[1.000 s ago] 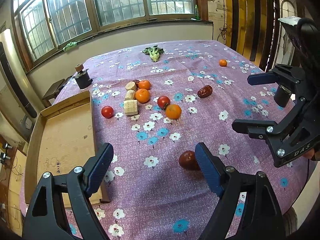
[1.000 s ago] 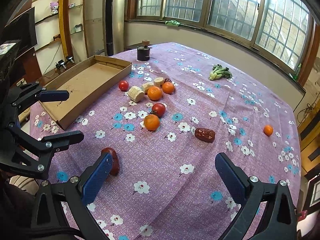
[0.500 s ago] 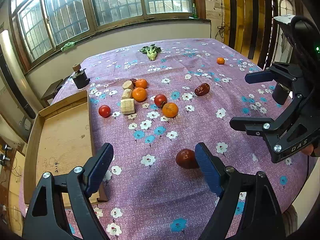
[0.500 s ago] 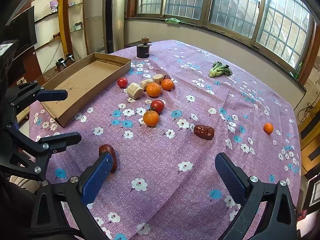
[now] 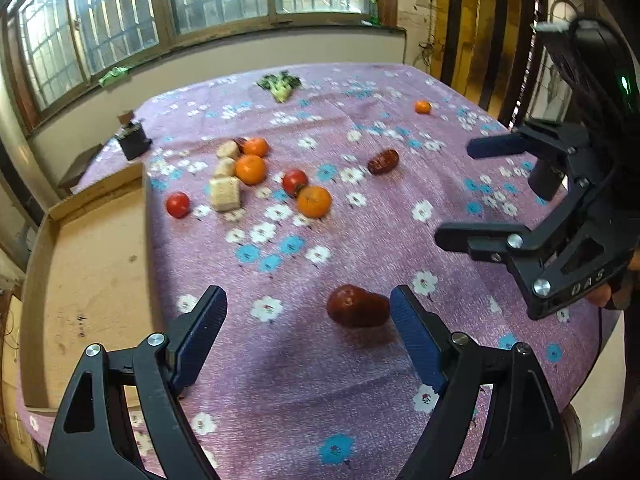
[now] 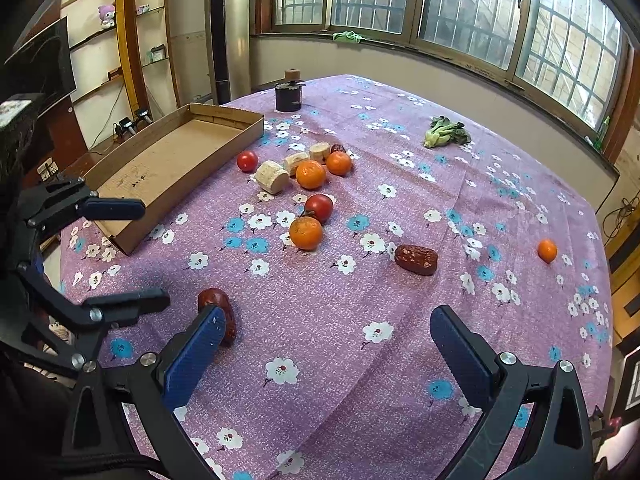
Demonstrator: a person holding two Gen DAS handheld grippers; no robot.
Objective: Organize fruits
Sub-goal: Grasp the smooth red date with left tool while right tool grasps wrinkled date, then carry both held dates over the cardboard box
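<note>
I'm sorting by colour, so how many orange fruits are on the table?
4. Two in the cluster by the banana pieces, one beside the tomato, one alone far right. None looks hidden.

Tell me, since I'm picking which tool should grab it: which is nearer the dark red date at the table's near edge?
Left. The dark red date lies just inside the left tool's right finger; the right tool is open beside it, the date outside its left finger.

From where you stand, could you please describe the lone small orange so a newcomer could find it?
Start at the floral purple tablecloth. Far from the cardboard tray and the clustered fruit, the small orange sits alone, smaller than the others.
</note>
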